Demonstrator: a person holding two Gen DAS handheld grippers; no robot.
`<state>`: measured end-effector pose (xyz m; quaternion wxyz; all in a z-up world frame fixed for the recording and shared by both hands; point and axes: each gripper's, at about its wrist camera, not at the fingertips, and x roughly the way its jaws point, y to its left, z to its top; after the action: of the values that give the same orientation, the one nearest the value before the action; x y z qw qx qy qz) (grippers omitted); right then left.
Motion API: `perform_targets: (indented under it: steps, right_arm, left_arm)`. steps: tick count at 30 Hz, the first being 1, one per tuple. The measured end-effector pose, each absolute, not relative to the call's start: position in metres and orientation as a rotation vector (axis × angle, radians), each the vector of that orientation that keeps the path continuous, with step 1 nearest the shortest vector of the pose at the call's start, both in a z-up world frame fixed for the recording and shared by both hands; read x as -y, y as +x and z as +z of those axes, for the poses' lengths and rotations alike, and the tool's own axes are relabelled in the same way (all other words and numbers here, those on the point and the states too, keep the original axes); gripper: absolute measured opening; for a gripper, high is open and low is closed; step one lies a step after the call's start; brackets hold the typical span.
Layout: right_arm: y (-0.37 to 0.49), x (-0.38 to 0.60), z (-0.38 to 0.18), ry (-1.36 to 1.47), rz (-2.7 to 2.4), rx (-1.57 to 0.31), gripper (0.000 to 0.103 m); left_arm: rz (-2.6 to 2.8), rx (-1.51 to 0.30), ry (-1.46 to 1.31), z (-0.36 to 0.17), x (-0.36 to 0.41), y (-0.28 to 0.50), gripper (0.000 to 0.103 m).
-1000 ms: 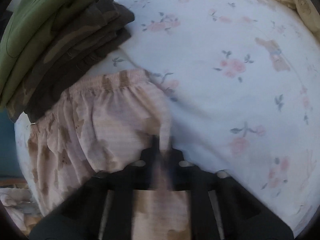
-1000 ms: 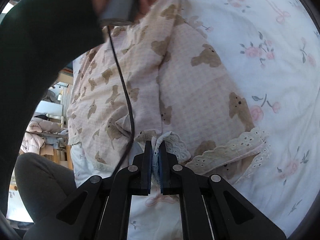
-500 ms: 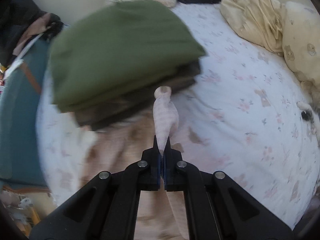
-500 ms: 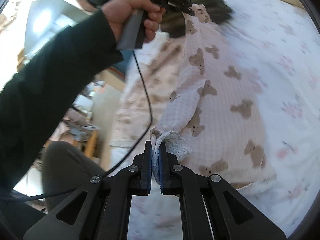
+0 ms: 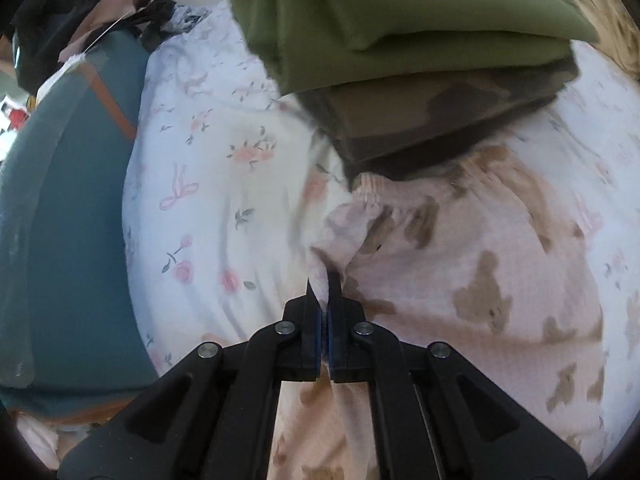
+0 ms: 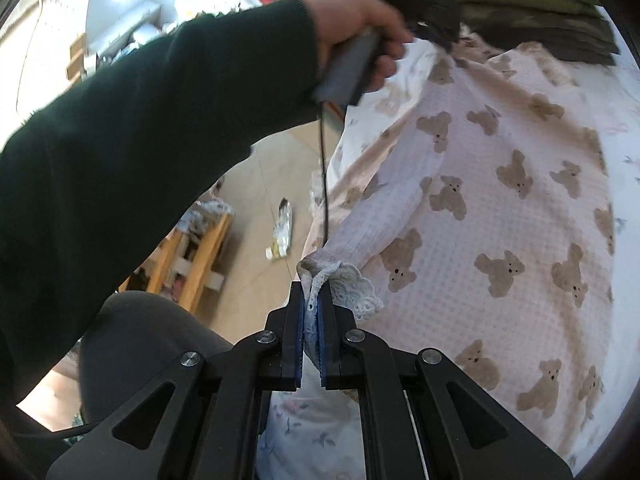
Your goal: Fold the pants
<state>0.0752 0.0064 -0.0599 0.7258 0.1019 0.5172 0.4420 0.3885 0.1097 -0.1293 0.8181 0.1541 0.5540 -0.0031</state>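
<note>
Pants [image 6: 500, 200]: one pair, pink waffle knit with bear print, spread on the bed [image 5: 208, 184] beside a folded stack [image 5: 420, 60]. Judged light, soft, limp; best held at waistband and cuff. Hand-held grippers: two. Left hand-held gripper [image 5: 325, 300] pinches the waistband end; right hand-held gripper [image 6: 310, 308] pinches the lace cuff [image 6: 352, 284]. Stack: at least two folded garments.

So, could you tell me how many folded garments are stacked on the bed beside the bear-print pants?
2 that show: a green garment on top, and a camouflage garment under it, its edge overlapping the bear-print pants waistband. More layers may be hidden in the stack.
</note>
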Motion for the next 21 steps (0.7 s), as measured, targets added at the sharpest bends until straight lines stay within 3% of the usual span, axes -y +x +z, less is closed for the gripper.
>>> perform_targets:
  steps: [1, 3, 5, 6, 15, 21]
  right_arm:
    - [0.076, -0.011, -0.06, 0.211, 0.977, -1.144, 0.005]
    - [0.077, -0.012, -0.058, 0.199, 0.98, -1.152, 0.005]
    - [0.078, -0.009, -0.057, 0.192, 0.974, -1.155, 0.005]
    - [0.08, -0.012, -0.055, 0.191, 0.97, -1.155, 0.005]
    - [0.075, -0.038, -0.046, 0.153, 0.955, -1.149, 0.005]
    - [0.064, -0.085, -0.061, 0.141, 0.994, -1.165, 0.005]
  left_arm:
    - [-0.008, -1.176, 0.298, -0.131, -0.113, 0.391, 0.005]
    - [-0.038, -1.193, 0.226, -0.132, -0.118, 0.391, 0.02]
    - [-0.066, -1.202, 0.171, -0.127, -0.122, 0.386, 0.072]
    - [-0.071, -1.183, 0.153, -0.12, -0.128, 0.38, 0.078]
    - [-0.141, -1.112, 0.084, -0.046, -0.227, 0.28, 0.083]
    - [-0.141, -1.201, -0.127, -0.063, -0.306, 0.184, 0.088]
